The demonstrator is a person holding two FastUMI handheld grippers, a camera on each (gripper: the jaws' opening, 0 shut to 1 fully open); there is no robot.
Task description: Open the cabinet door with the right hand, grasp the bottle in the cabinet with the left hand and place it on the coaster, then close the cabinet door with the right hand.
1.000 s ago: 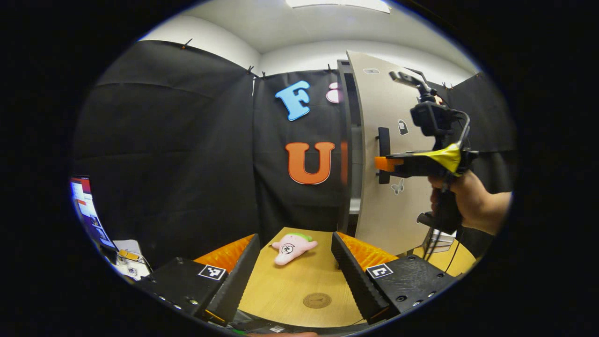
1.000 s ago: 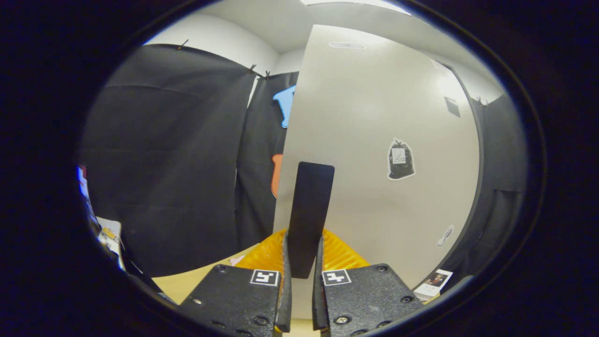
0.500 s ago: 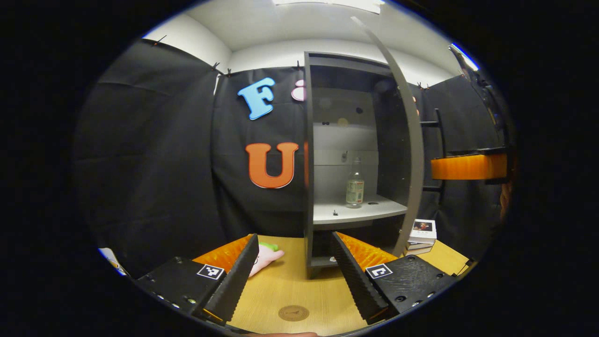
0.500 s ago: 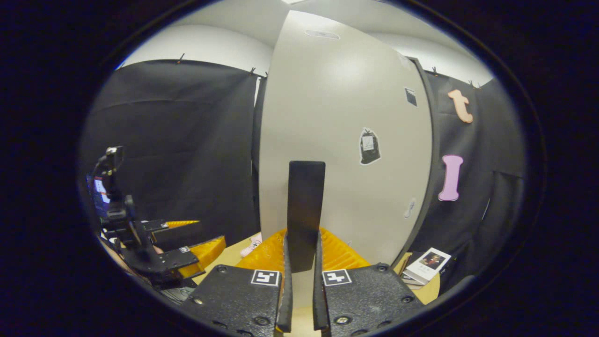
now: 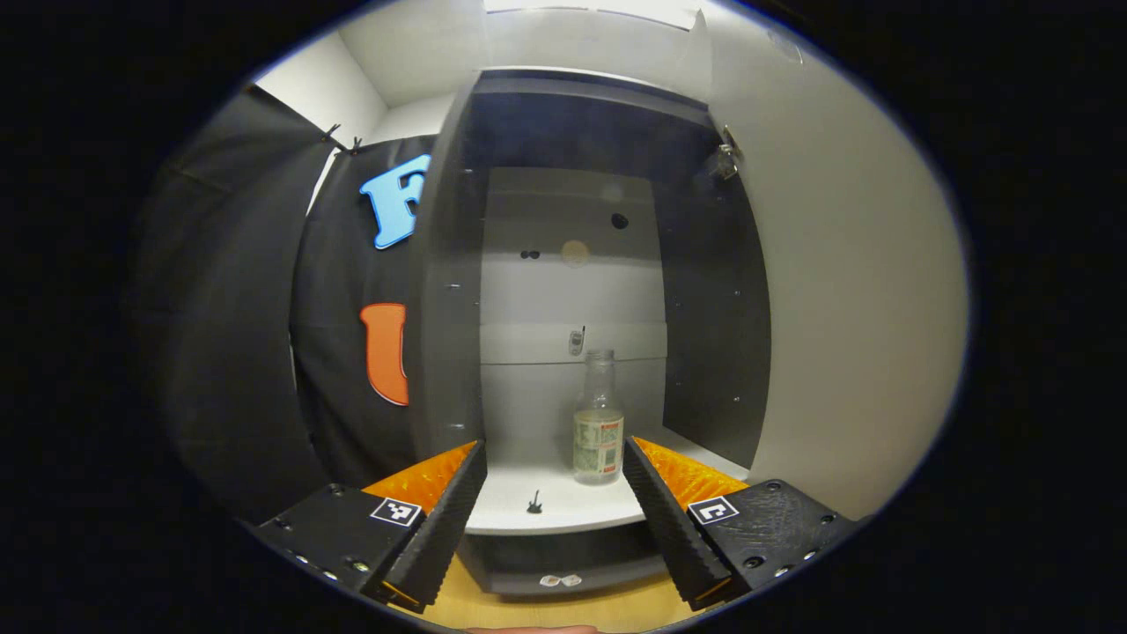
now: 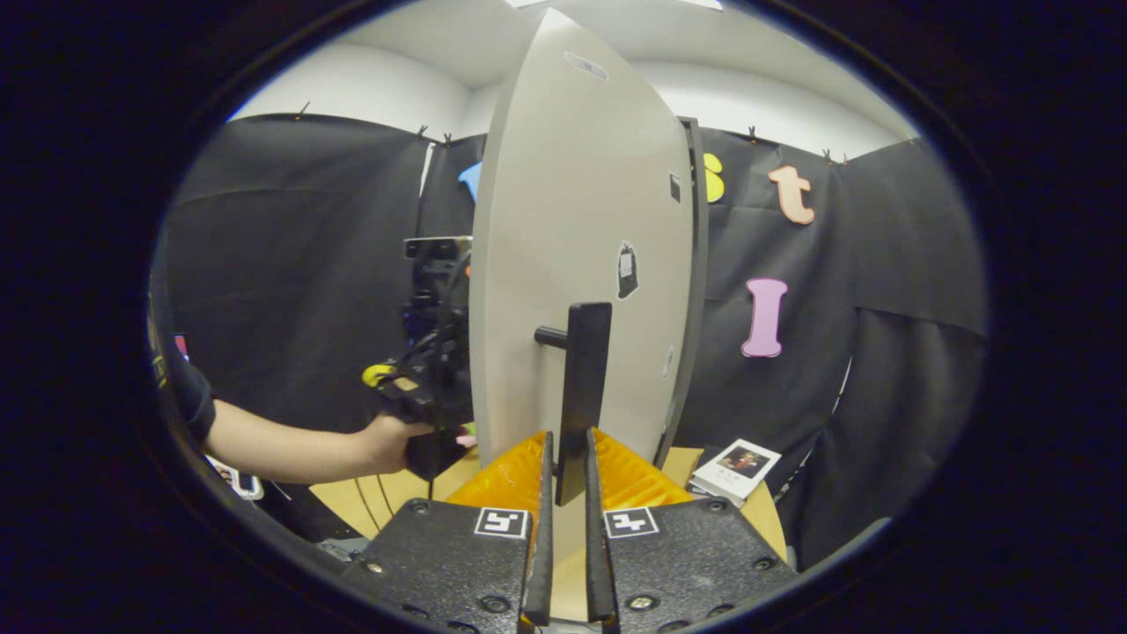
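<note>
Left gripper (image 5: 553,493): open, facing the bottle (image 5: 598,418); centre the fingers on its body.
Right gripper (image 6: 563,493): clamped on door handle (image 6: 582,387); hold it.

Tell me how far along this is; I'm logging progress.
Done: the door is swung open, the right gripper shut on its handle. In hand: the left gripper, open, faces the bottle standing on the shelf, not yet around it. Left: grasp the bottle, set it on the coaster, close the door.
</note>
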